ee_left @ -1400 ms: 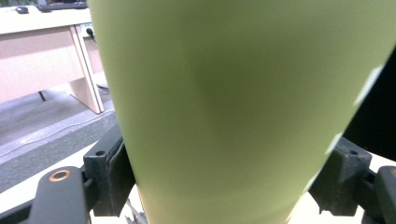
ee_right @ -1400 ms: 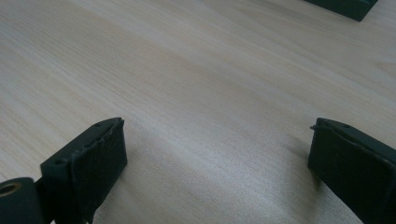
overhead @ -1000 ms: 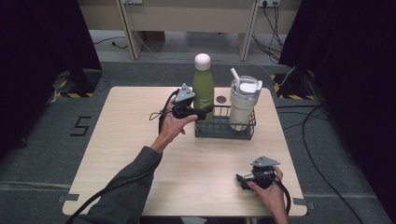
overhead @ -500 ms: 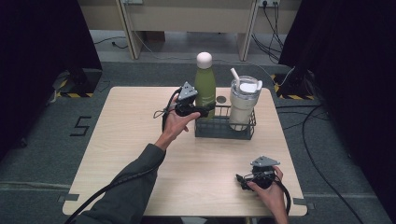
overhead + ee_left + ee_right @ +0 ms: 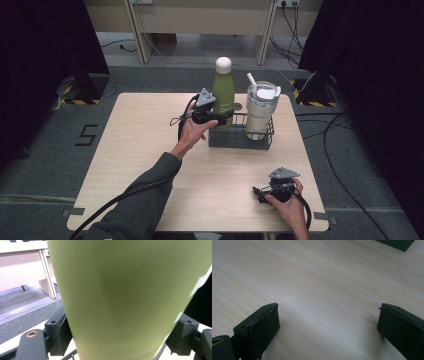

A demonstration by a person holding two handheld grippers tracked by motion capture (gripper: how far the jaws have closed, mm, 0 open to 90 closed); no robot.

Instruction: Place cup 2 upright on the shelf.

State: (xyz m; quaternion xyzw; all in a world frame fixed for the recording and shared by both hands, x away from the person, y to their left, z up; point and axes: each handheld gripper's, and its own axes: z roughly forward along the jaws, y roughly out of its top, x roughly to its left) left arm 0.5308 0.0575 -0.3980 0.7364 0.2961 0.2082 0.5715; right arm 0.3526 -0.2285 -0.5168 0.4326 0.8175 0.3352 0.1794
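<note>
Dark grey sleeve (image 5: 145, 200), black cables (image 5: 120, 199)

Left gripper (image 5: 224, 118) up at frame centre, jaws at green bottle (image 5: 223, 92) in wire basket (image 5: 241, 141). Right gripper (image 5: 260, 192) low at lower right, on table (image 5: 135, 145).

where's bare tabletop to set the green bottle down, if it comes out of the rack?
Widest free patch: the left part of the table, from the left edge to the left forearm. Another strip lies in front of the wire rack, between it and the right gripper. Crowded: the far right, where the green bottle, white tumbler and left gripper cluster.
</note>
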